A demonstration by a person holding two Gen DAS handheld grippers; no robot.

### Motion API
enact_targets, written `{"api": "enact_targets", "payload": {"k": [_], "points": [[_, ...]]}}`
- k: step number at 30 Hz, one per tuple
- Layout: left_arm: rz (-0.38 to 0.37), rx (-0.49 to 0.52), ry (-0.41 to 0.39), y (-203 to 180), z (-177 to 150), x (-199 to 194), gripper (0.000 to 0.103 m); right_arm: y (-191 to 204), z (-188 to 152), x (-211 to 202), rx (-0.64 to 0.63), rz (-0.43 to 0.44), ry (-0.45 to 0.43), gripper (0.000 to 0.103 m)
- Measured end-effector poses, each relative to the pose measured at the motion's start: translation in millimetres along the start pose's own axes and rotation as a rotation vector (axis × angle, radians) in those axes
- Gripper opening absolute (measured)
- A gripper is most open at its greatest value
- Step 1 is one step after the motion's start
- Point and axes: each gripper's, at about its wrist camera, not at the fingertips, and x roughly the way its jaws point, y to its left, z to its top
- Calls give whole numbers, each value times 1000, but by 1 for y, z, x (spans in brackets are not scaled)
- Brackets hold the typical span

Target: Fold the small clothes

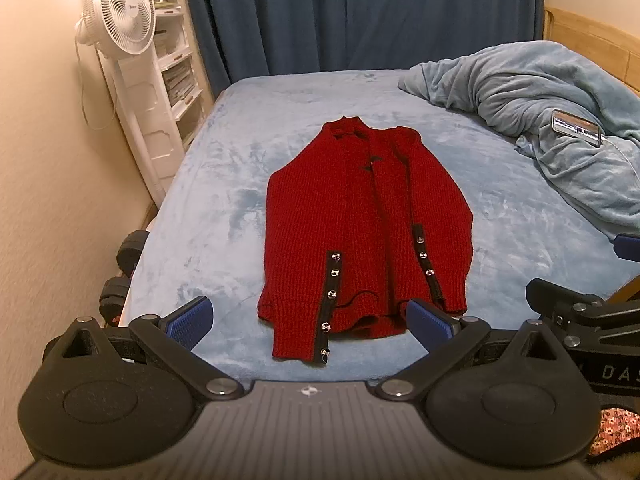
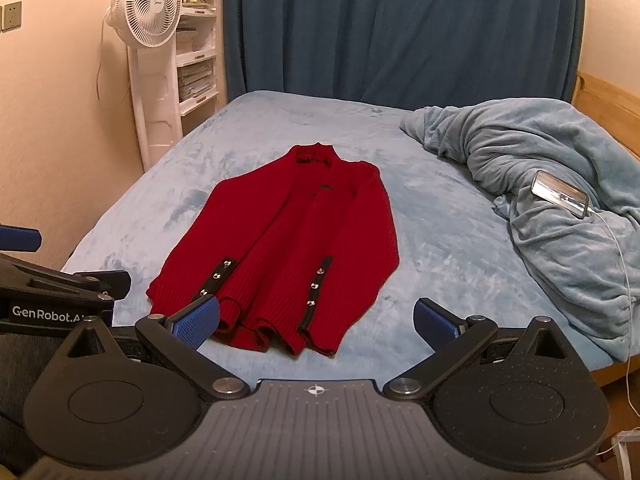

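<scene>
We hold both tongs spread wide and empty above the near edge of the bed (image 1: 168, 240): the left tongs (image 1: 310, 318) and the right tongs (image 2: 316, 320). The red cardigan (image 1: 360, 216) lies flat mid-bed, sleeves already laid inward, hem towards us. Our worry: the soft knit may bunch or the sleeves slide out if we pinch only one layer, and the plush cover could drag the fold crooked.
</scene>
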Motion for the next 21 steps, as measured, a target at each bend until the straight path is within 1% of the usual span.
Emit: {"api": "enact_targets", "payload": {"k": [21], "points": [[-4,1,12,1,0,3,103,1,0,1,-7,0,12,102]]}}
